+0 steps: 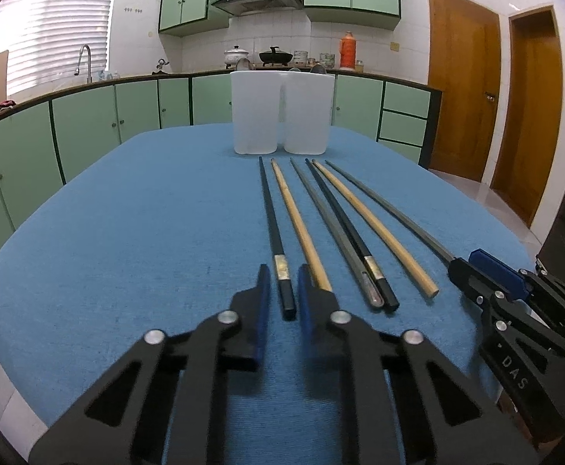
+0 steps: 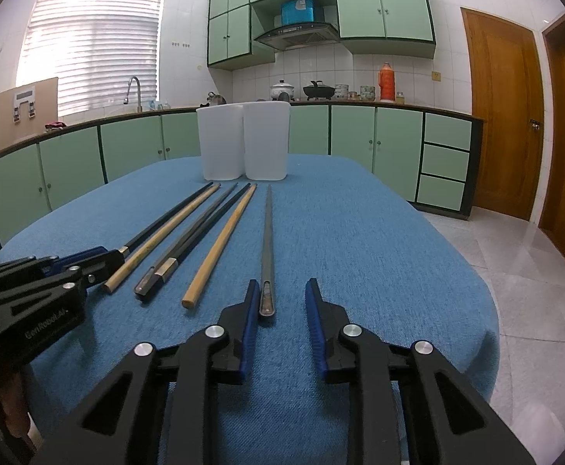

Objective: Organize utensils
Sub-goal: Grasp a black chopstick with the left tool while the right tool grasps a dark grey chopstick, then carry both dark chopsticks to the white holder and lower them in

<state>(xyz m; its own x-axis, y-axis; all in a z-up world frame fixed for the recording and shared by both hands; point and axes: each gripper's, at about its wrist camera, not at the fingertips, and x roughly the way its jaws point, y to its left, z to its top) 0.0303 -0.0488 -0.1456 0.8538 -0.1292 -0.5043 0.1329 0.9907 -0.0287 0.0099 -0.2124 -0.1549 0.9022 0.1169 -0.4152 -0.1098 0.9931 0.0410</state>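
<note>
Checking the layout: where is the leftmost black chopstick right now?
In the left wrist view, the black chopstick lies on the blue tablecloth, its near end between the left gripper fingers, beside a wooden chopstick.

A blue cloth [image 1: 127,213] is seen, with black [image 1: 272,224], tan [image 1: 375,224] and grey chopsticks [image 2: 267,240], two white holders [image 2: 243,139] and blue-padded black grippers [image 1: 282,283].

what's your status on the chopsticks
left gripper shut on the black chopstick. right gripper open, astride the grey chopstick. white bins beyond, nothing in the way.

Blue-clothed table [image 1: 127,213] w/ six chopsticks [image 1: 371,221], two white bins [image 1: 280,112].
</note>
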